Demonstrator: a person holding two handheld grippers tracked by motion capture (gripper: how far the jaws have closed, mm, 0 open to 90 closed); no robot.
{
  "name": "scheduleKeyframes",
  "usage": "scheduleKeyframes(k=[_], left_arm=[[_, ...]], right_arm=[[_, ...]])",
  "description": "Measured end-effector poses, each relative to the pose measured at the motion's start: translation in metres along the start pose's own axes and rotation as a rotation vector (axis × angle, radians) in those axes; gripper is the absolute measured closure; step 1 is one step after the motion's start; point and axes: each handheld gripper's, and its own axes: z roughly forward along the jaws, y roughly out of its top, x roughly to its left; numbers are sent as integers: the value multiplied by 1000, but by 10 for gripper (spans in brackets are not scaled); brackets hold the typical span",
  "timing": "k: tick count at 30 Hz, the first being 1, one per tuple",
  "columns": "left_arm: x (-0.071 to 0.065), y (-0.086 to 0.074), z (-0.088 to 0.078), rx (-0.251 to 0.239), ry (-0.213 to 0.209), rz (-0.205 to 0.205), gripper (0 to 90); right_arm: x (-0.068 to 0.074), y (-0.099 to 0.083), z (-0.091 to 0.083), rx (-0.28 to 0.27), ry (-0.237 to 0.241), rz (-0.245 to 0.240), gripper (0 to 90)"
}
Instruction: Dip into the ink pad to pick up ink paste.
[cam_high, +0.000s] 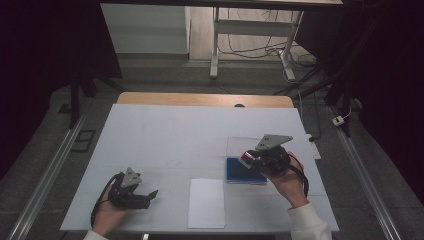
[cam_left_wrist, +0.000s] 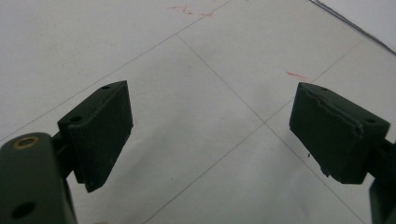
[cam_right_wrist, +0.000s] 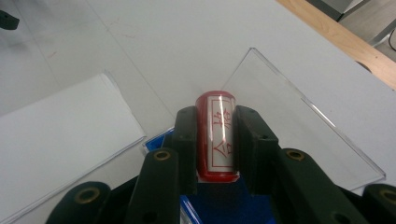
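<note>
Your high view looks forward and down from above your side of the white-covered rectangular table, taking in its whole top and the floor beyond. Your left gripper view sits close over that white surface, tilted down between its black jaws. Your right gripper view looks down along its jaws; it shares the flat white paper sheet with the high view.
</note>
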Motion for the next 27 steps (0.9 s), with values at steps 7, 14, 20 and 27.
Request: scheduleKeyframes(k=[7, 14, 20, 27], left_arm=[[0, 0, 0, 1, -1, 1, 134], [0, 0, 0, 3, 1, 0, 135], [0, 0, 0, 4, -1, 0, 135], [0, 0, 0, 5, 0, 2, 135]], right_arm=[[-2, -1, 1, 9, 8, 4, 703], [-7, -9, 16, 57, 7, 24, 703], [-12, -16, 27, 106, -4, 34, 703], [-13, -21, 38, 151, 0, 33, 703]])
